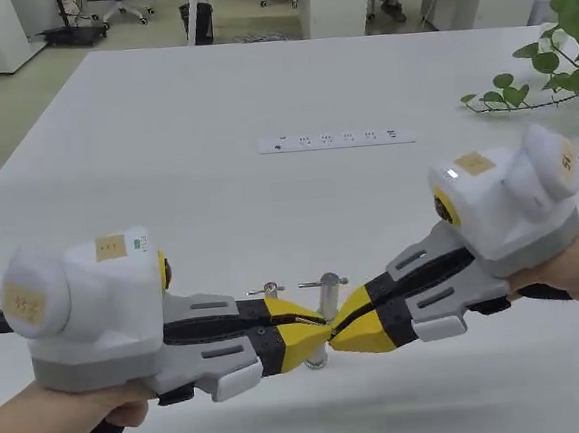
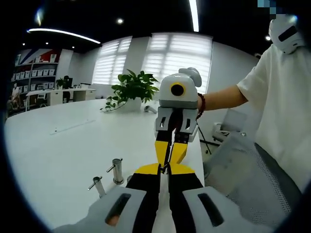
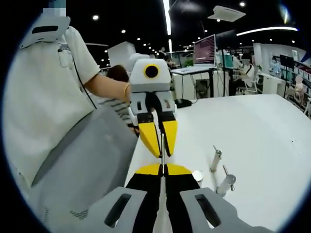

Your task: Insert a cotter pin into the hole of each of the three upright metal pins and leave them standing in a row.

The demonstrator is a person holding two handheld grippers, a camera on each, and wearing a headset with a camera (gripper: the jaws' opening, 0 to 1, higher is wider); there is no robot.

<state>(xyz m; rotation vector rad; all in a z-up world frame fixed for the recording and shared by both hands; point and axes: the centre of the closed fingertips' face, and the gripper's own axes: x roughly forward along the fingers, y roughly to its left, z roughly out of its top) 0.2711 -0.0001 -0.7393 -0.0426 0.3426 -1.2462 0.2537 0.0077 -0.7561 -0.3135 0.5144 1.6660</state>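
Left gripper and right gripper meet tip to tip over the near middle of the white table. Both jaw pairs are pressed narrow, yellow tips together. A thin dark sliver lies between the opposed tips, too fine to identify.

Metal pins: silver, upright, close behind the tips.
- Tall pin: flat cap, thin crosspiece through its top.
- Second pin: just left of it, with a short side stub.
- Third pin: nearest the jaws, partly hidden.

Tan sticker on the left gripper's housing and another on the right's; print too small to read. Power strip lies far, markings illegible.
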